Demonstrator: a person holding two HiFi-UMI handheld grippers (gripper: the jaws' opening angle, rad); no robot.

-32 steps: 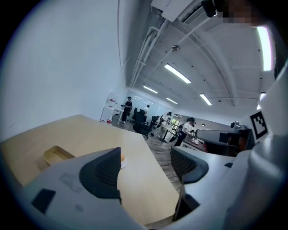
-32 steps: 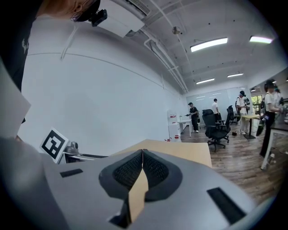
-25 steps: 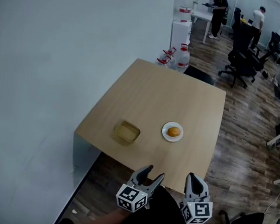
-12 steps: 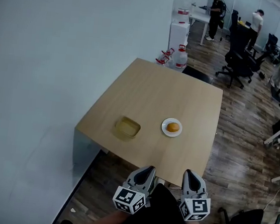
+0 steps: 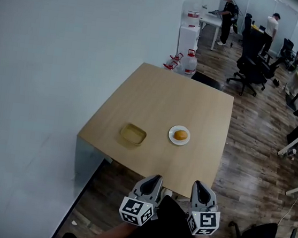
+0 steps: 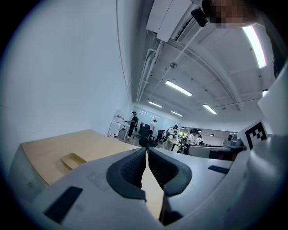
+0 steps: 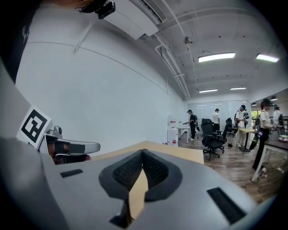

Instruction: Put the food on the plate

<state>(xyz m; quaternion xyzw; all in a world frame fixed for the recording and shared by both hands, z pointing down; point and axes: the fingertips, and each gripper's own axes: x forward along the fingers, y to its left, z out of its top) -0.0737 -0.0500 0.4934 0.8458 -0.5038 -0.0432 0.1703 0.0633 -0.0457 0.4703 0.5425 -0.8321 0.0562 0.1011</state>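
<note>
With left hand-held gripper [image 5: 155, 179] and right hand-held gripper [image 5: 200, 184] both pressed together, empty, at 6 o'clock off the desk [image 5: 172, 102], leave food [image 5: 180, 135] resting on plate [image 5: 171, 137] at 12 o'clock; seemingly done.

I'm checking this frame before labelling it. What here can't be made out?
Kind of food on the plate: head view, too small; only a round orange-brown lump.
Plate, left gripper view: hidden behind the left gripper, jaws shut; only the tray shows.
Plate and tray, right gripper view: hidden behind the right gripper, jaws shut.
</note>
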